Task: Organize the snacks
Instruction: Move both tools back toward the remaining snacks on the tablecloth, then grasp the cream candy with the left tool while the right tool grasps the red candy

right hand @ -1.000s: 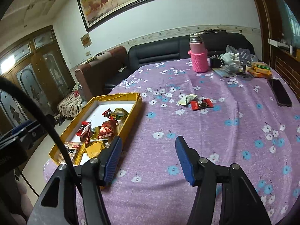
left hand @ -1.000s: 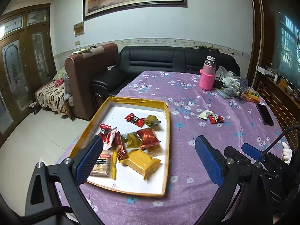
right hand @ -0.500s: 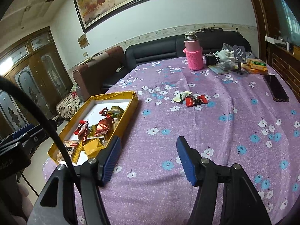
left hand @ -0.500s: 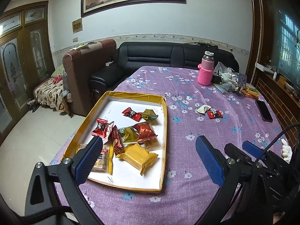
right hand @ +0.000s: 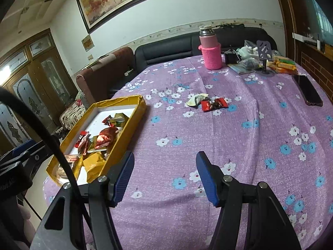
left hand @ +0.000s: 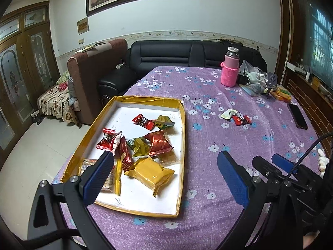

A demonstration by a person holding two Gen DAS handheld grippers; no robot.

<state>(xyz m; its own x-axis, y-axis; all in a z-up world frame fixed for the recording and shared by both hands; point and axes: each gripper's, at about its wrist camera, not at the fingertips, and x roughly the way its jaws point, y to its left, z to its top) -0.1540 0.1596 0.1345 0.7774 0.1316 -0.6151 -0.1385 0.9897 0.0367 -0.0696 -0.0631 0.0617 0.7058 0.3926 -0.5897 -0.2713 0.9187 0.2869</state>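
Note:
A shallow yellow-rimmed tray lies on the left of the purple flowered table and holds several wrapped snacks, among them a yellow packet and a red one. It also shows in the right wrist view. Two loose snacks lie on the cloth further out: a red wrapper and a pale green one. My left gripper is open and empty above the tray's near end. My right gripper is open and empty over bare cloth, right of the tray.
A pink-sleeved flask stands at the far side. Beside it are a bag, a small stand and boxed items. A black phone lies at the right edge. Sofas stand behind the table.
Both grippers have drawn back and up a little from the table, so the tray and loose snacks look slightly farther away. Both stay open. No snack has moved.

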